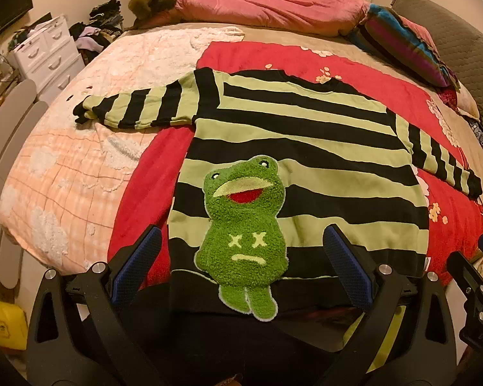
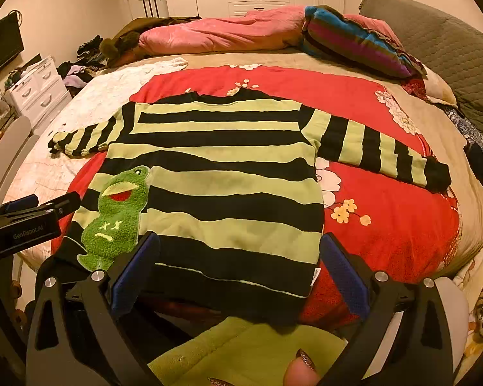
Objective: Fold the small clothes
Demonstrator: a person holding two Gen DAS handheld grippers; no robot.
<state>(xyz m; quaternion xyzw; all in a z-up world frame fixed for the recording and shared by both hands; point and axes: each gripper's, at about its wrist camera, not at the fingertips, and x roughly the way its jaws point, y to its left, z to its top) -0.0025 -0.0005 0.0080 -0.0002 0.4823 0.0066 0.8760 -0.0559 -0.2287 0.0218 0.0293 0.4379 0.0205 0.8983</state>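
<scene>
Both grippers, left (image 1: 241, 263) and right (image 2: 240, 267), hover with jaws spread wide and holding nothing over the hem of a striped sweater (image 2: 215, 173). It lies flat, sleeves outstretched, on a red blanket (image 2: 386, 231) covering a bed (image 1: 64, 167).

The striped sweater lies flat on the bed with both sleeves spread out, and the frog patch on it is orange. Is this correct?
Not quite: the frog patch is green, not orange, as the left wrist view shows clearly. The rest holds: the striped sweater lies flat on the bed with both sleeves spread out.
</scene>
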